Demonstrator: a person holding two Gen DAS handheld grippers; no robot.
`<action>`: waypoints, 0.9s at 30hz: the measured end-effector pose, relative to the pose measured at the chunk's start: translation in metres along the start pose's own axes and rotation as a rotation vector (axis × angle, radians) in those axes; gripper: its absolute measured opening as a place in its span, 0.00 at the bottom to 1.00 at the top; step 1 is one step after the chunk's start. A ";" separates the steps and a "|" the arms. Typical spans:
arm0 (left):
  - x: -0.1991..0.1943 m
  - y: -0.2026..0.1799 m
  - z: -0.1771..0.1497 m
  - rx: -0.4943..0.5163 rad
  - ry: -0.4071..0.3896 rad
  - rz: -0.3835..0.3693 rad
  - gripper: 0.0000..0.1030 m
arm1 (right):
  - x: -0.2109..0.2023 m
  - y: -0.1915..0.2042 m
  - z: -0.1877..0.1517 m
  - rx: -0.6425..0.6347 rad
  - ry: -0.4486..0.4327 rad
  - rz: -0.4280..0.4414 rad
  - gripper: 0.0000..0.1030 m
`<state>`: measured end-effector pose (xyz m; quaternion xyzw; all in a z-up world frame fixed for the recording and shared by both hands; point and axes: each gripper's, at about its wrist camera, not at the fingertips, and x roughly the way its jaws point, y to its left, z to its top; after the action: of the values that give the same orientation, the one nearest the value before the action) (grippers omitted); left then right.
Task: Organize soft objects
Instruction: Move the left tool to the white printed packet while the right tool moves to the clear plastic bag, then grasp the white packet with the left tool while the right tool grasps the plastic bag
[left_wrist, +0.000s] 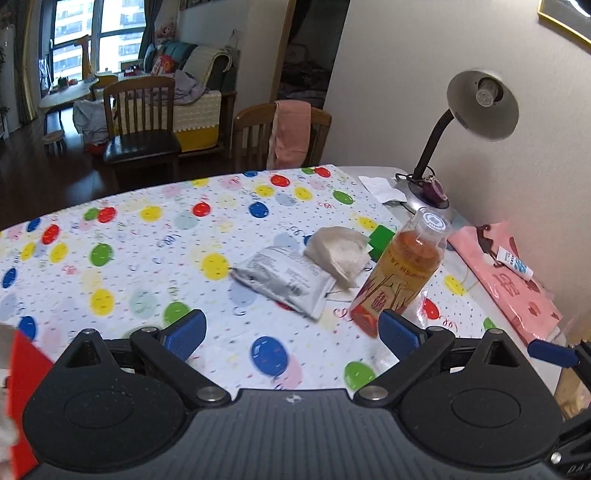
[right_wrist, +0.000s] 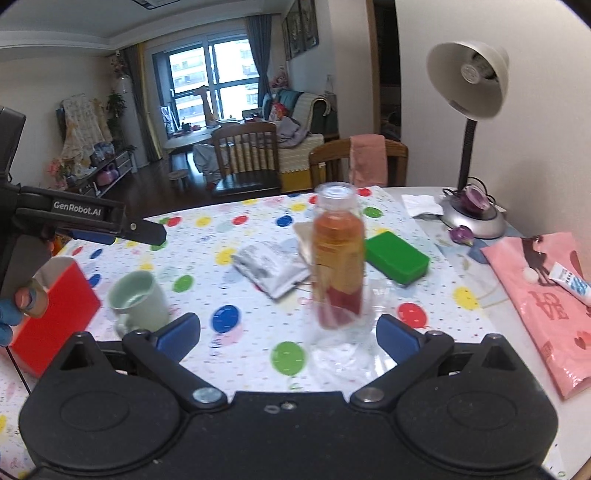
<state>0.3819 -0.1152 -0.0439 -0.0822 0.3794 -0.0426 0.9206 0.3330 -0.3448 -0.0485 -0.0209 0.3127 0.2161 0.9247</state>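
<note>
Tools first: the left tool (left_wrist: 291, 334) has its blue pads spread wide with nothing between them, hanging above the balloon-print cloth (left_wrist: 155, 240). The right tool (right_wrist: 288, 334) is likewise wide open and grips nothing; an orange drink bottle (right_wrist: 338, 258) stands just ahead of it, nearer its right pad, with crumpled clear plastic (right_wrist: 343, 354) at its base.

In the left wrist view the bottle stands just beyond the right pad, and whether it touches the pad cannot be told. Past it lie the soft things: a silver-grey packet (left_wrist: 284, 280) flat on the cloth, with a beige cloth pouch (left_wrist: 341, 253) touching its far end. A green block (right_wrist: 397, 258) sits just behind the pouch, to the right of the bottle in the right wrist view.

Open cloth stretches ahead and to the left of the left tool, out to the far edge of the surface. On the left side a pale green mug (right_wrist: 138, 304) stands beside a red box (right_wrist: 55, 314), near the left tool's body. On the right, the cloth ends and bare surface (right_wrist: 513, 332) carries a pink bag (right_wrist: 546, 295) with a small white tube (right_wrist: 570, 282) on it, close to the wall. A grey desk lamp (right_wrist: 469, 81) stands at the far right corner with white paper (right_wrist: 421, 205) beside its base.

Beyond the far edge stand two wooden chairs, one draped with a pink towel (right_wrist: 369, 160), then a dark floor, a sofa and a large window.
</note>
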 end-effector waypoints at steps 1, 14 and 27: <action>0.007 -0.004 0.002 -0.004 0.007 0.001 0.97 | 0.002 -0.005 0.000 -0.003 0.001 -0.002 0.98; 0.095 -0.016 0.035 -0.123 0.097 0.065 0.97 | 0.054 -0.062 0.000 -0.006 0.062 -0.020 0.86; 0.188 0.009 0.062 -0.380 0.206 0.168 0.97 | 0.113 -0.099 -0.002 0.014 0.132 -0.008 0.79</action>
<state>0.5589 -0.1256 -0.1317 -0.2174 0.4783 0.0981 0.8452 0.4529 -0.3911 -0.1258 -0.0297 0.3747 0.2083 0.9030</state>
